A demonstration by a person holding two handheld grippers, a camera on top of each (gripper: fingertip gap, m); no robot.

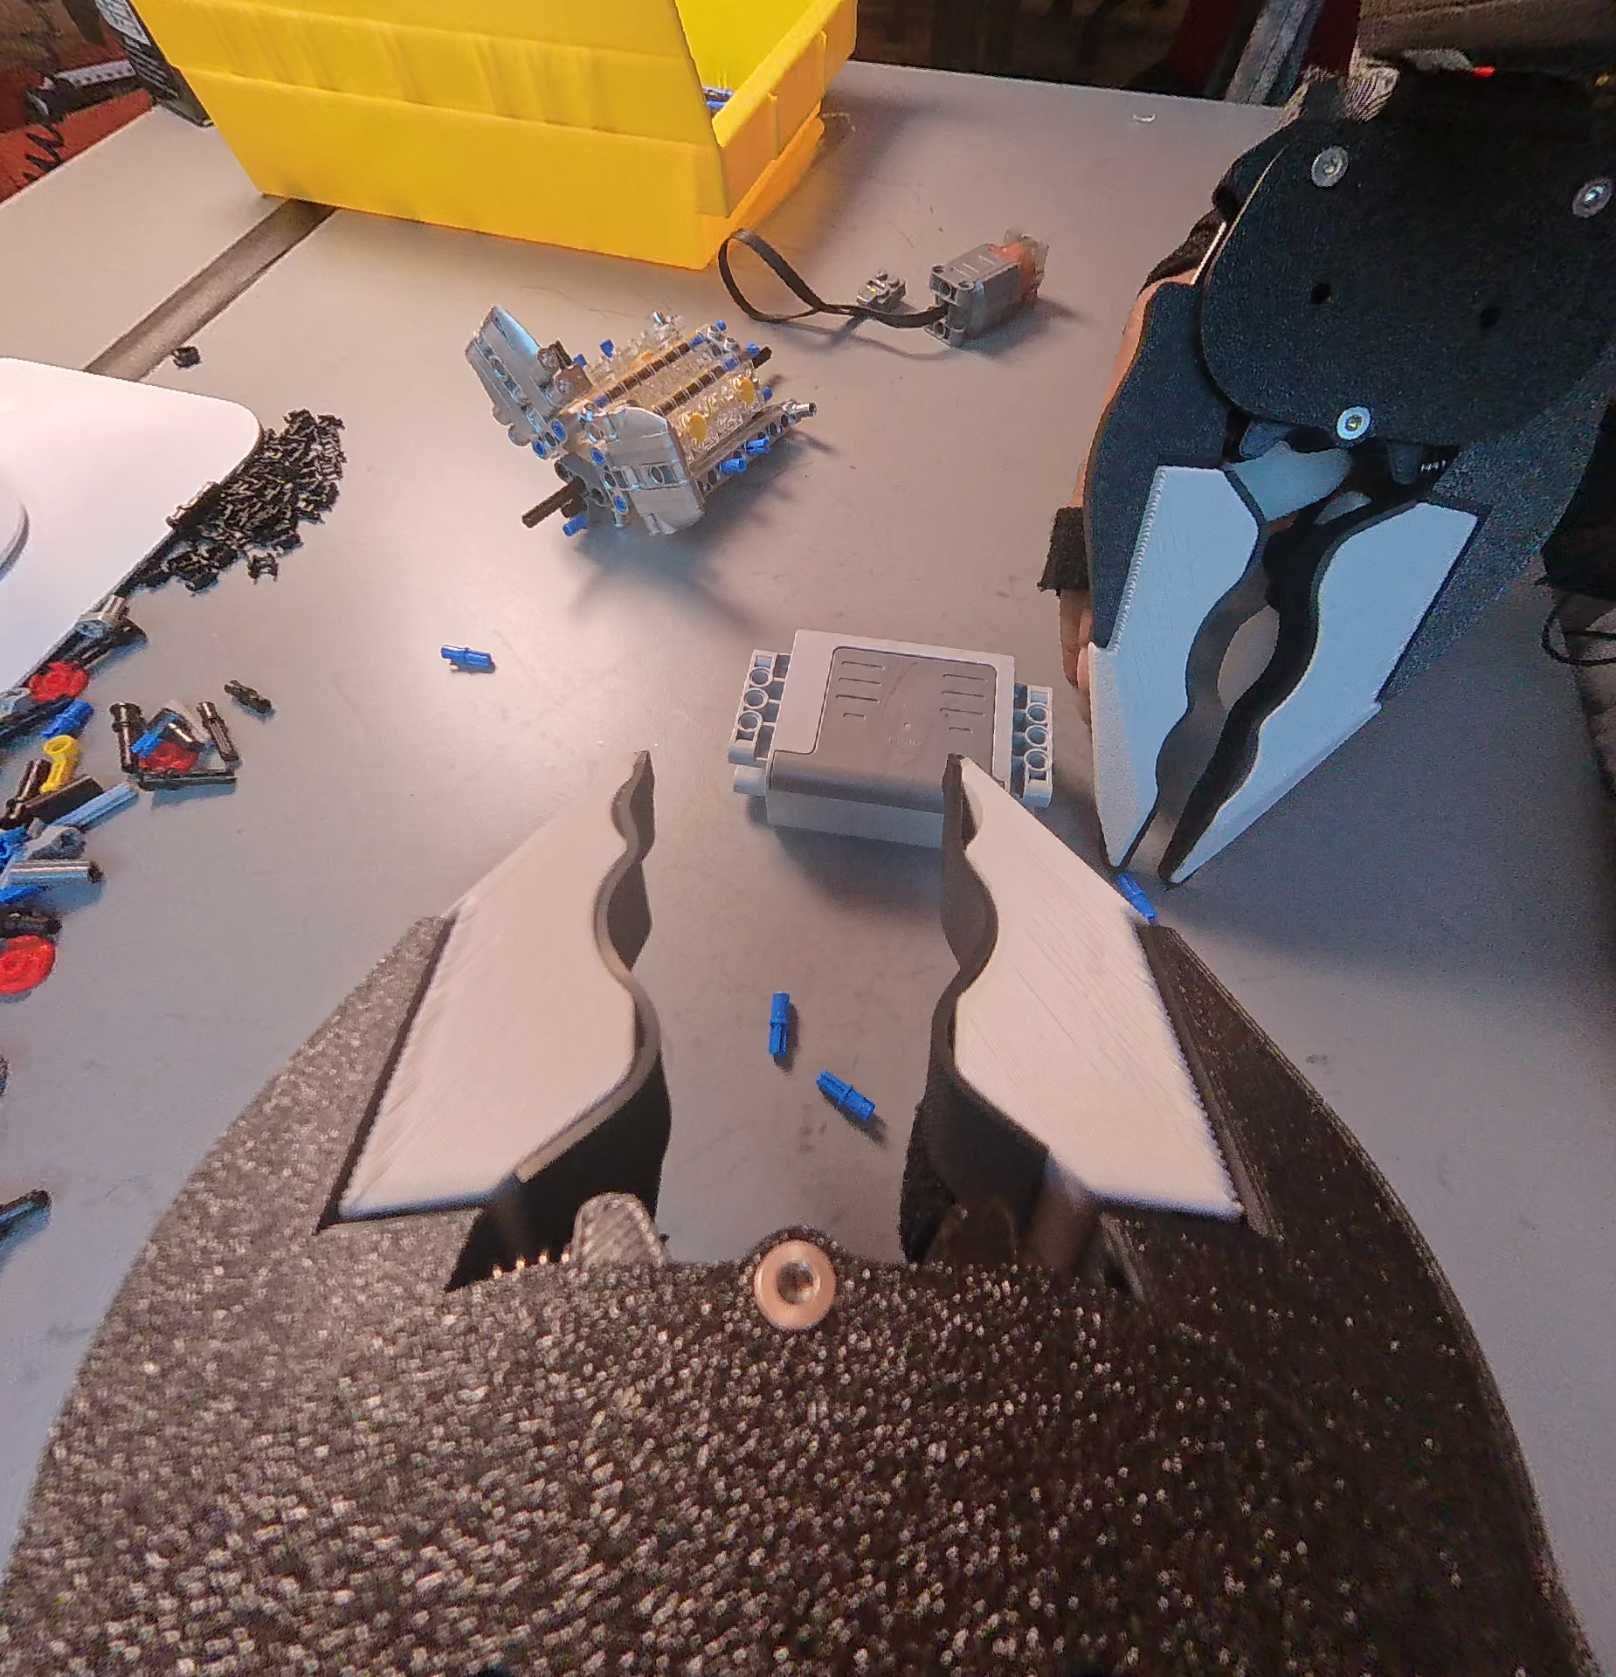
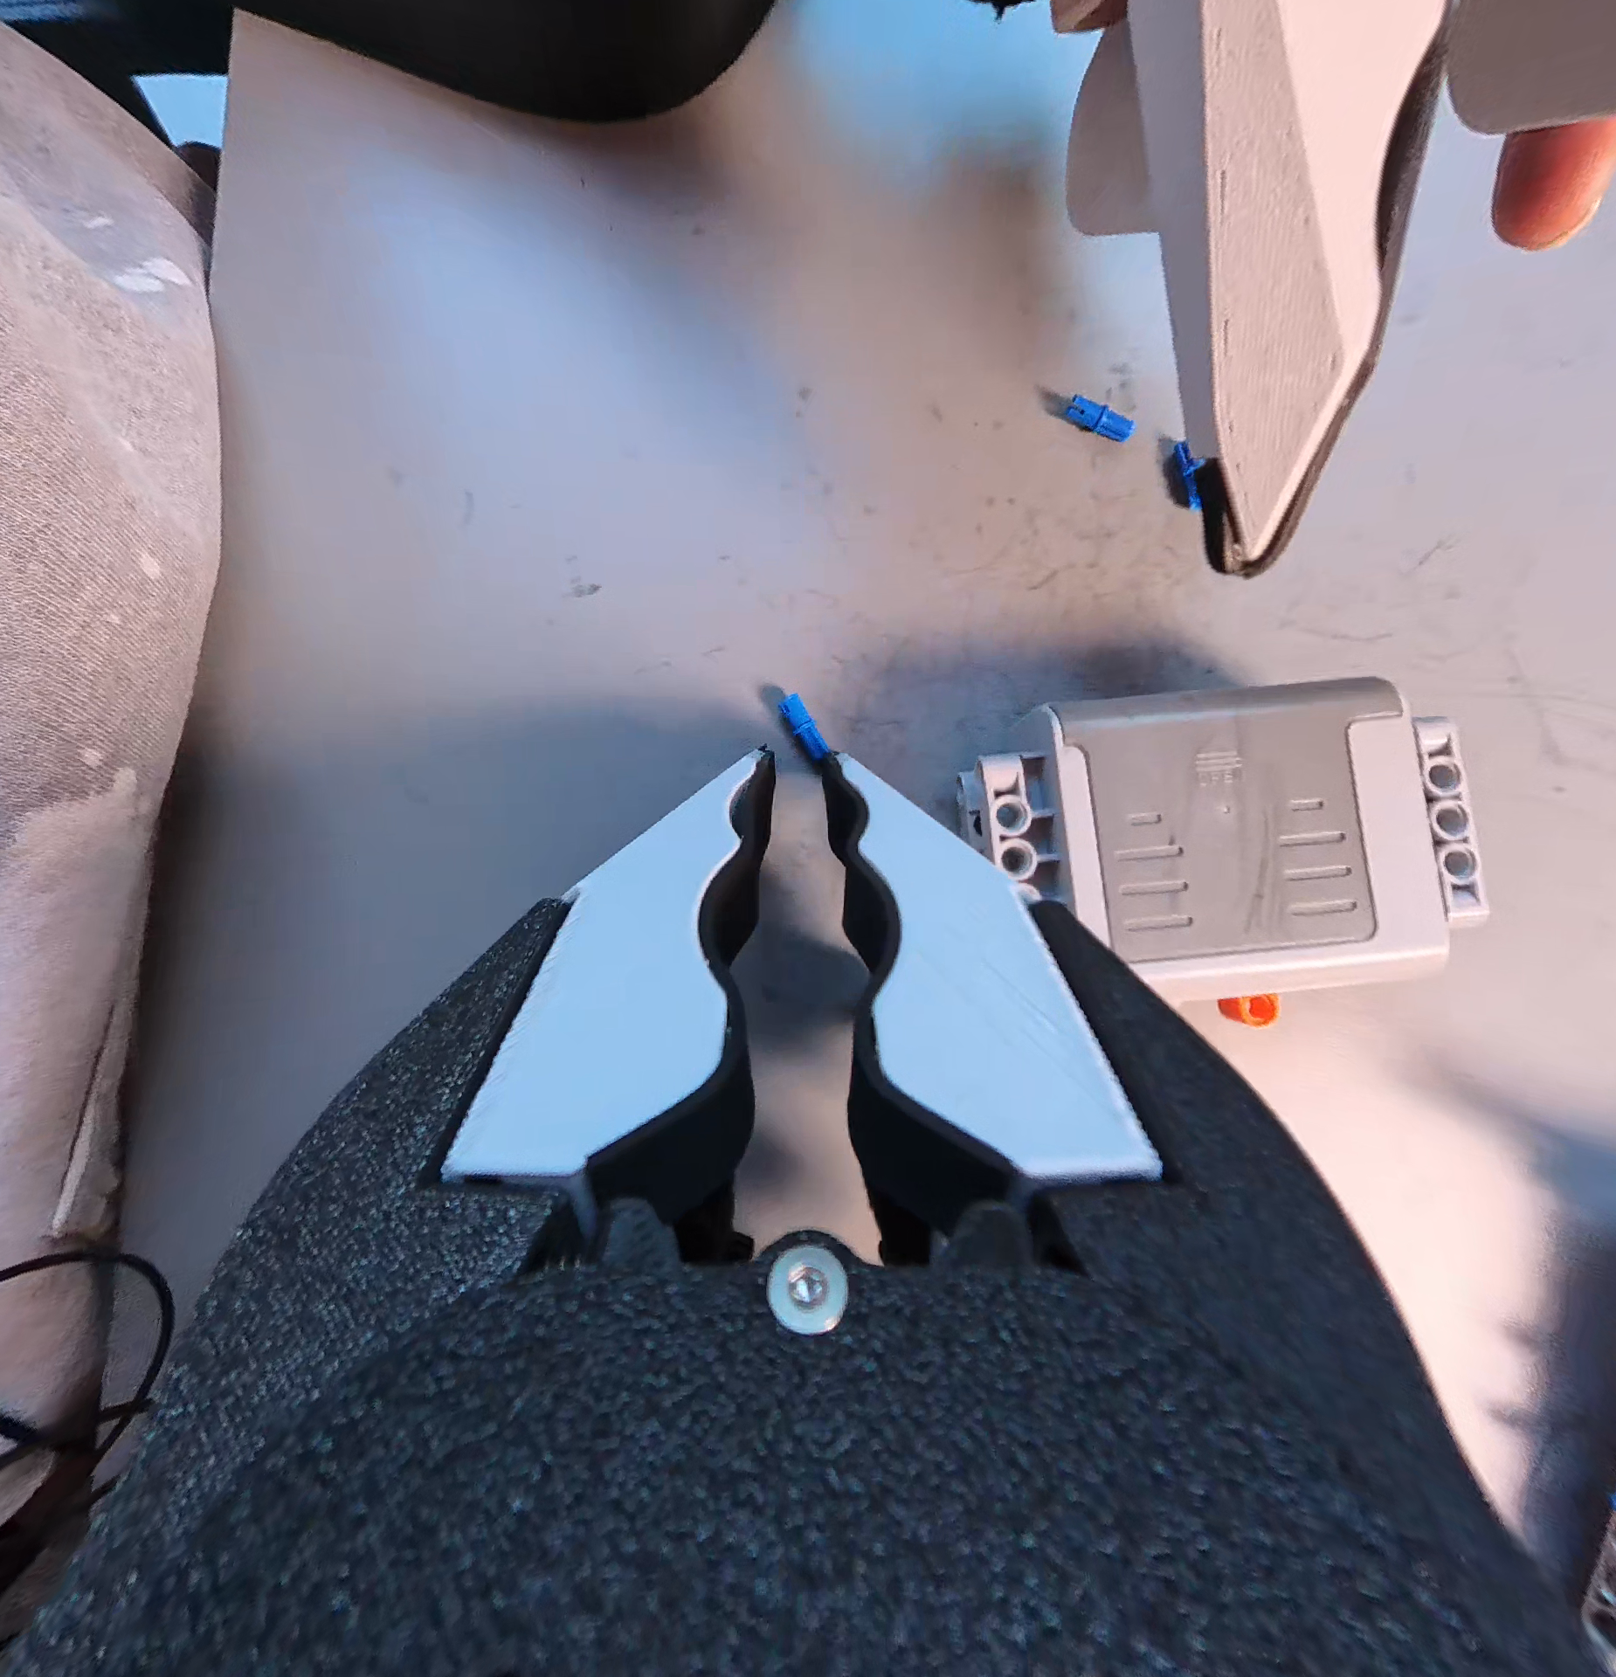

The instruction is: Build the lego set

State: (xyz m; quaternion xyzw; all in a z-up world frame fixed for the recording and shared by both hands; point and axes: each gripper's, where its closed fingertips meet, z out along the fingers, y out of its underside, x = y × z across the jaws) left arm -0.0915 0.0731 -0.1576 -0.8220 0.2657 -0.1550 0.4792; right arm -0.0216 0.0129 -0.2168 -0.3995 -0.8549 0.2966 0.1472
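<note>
Battery box (image 1: 891,737), grey, flat on bench (image 1: 877,508), between both grippers. Left gripper (image 1: 800,771): fingers wide apart, empty. Right gripper (image 2: 793,755): fingers nearly closed, empty, tips at 1 blue pin (image 2: 804,723).

Four blue pins (image 1: 782,1024), perhaps; one battery box (image 1: 891,735).

Both tools: black speckled 3D-printed shells w/ pale grey wedge fingers, wavy black inner pads, silver screw at centre base. Left tool (image 1: 800,771), right tool (image 2: 795,758). Right tool's side plate has more screws; black strap on holder's hand.
</note>
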